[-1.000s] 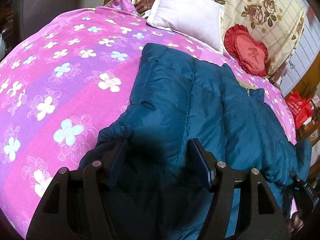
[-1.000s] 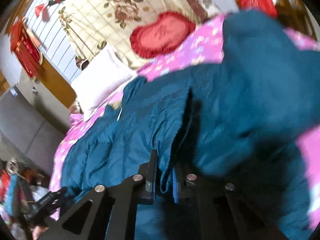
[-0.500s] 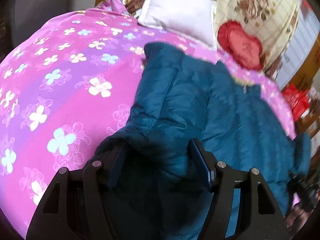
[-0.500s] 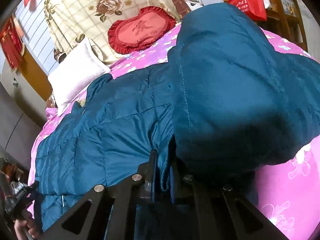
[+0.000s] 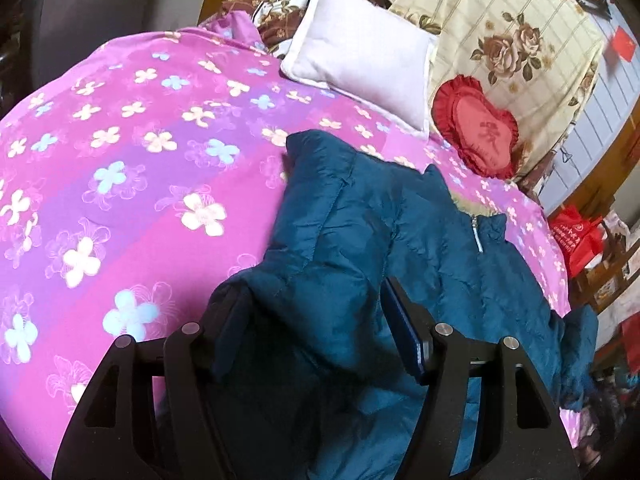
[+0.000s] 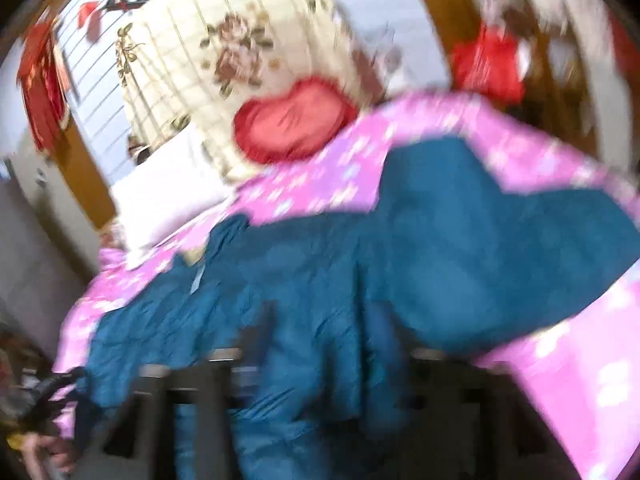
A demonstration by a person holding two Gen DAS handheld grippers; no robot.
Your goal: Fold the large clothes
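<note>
Teal padded jacket (image 5: 440, 264) lies spread on the bed (image 5: 120, 184), on a pink-purple flowered cover, toward the bed's right edge and near end as the left wrist view shows it. Collar with a white zip pull (image 5: 477, 236) points toward the head of the bed. One sleeve or side panel is folded up over the body, making a thick ridge running from the near end toward the pillows.

Left gripper (image 5: 316, 324): jaws spread wide, one on each side of a bunched fold of jacket. Fabric fills the gap between them, but the jaws are not clenched on it. Blue pad shows on the inner face of the right-hand finger (image 5: 404, 332).

Right gripper (image 6: 332, 364): view is heavily motion-blurred. Dark fingers are just visible at the bottom with jacket (image 6: 400, 264) fabric bulging between them. Jaws look parted around the fabric, but blur is too strong; cannot tell if they are released or gripping. In this view the jacket spans the frame, with pink cover at both sides.

At the head of the bed: white pillow (image 5: 360, 52), red heart cushion (image 5: 476, 136) just beside it, cream rose-print quilt (image 5: 500, 28) standing behind both. Red bag (image 5: 576, 236) sits off the bed's right edge. The other gripper and a hand (image 6: 44, 452) show blurred at the lower left of the right wrist view, at the jacket's edge.
</note>
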